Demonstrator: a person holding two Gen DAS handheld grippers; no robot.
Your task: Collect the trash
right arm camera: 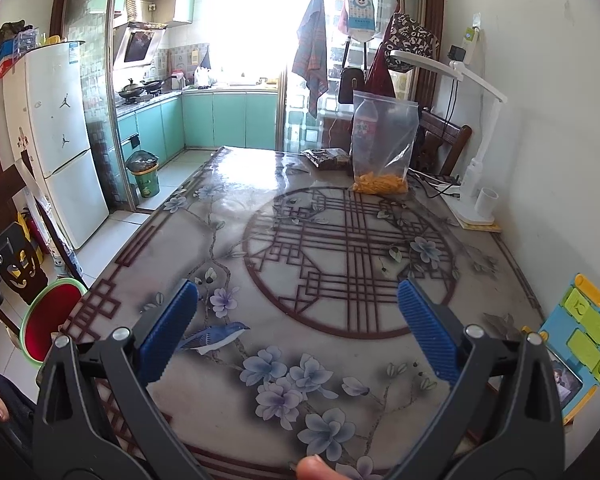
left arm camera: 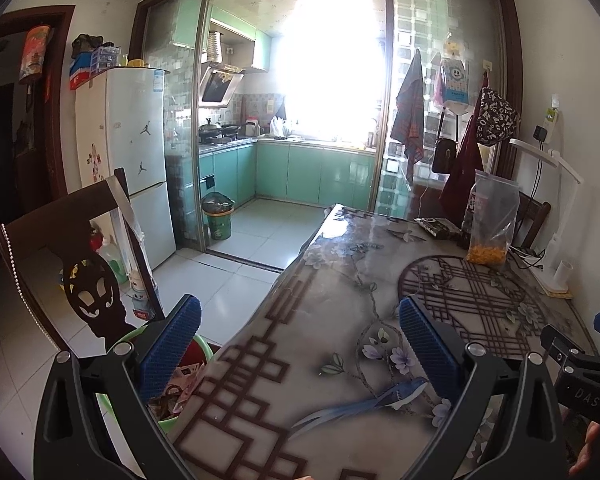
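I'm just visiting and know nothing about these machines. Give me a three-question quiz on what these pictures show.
1. True or false: the left tongs are shut on a wrapper.
2. Where is the green-rimmed bin? A on the table; B on the floor beside it; C in the kitchen.
3. What holds the orange snacks at the table's far end?

Key: 1 false, both left and right tongs are open and empty. 2 B. 3 A clear plastic bag.
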